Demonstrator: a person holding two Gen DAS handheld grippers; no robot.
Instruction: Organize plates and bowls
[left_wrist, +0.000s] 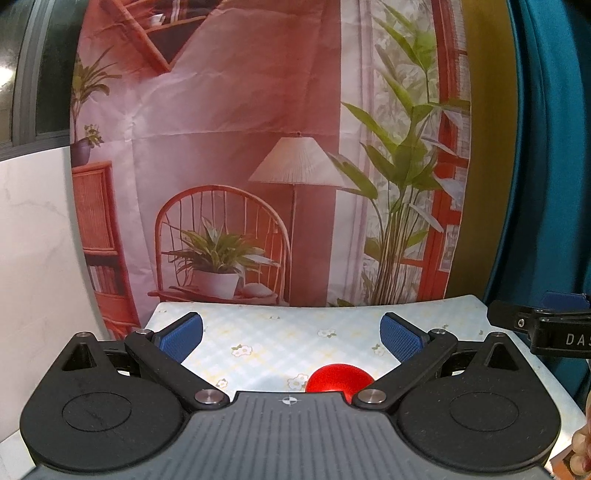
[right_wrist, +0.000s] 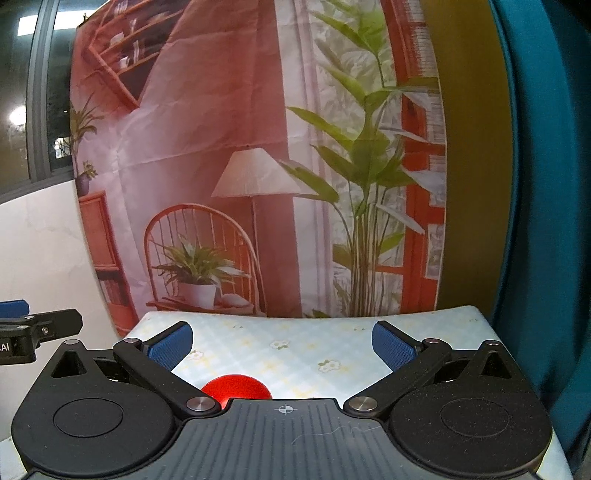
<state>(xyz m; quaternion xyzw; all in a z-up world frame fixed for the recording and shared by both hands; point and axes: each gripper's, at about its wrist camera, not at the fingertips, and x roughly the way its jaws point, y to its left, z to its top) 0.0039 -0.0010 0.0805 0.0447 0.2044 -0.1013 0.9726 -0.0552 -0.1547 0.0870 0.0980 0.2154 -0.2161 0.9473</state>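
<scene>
A red rounded bowl, apparently upside down, sits on the floral-checked table; only its far part shows above the gripper body. My left gripper is open and empty, above the table with the bowl low between its fingers, towards the right one. In the right wrist view the same red bowl lies low, near the left finger of my right gripper, which is open and empty. The right gripper's tip shows at the left view's right edge. No plates are in view.
A printed backdrop cloth of a room with chair, lamp and plants hangs behind the table's far edge. A white marble-look wall is at left, a teal curtain at right. The left gripper shows at the right view's left edge.
</scene>
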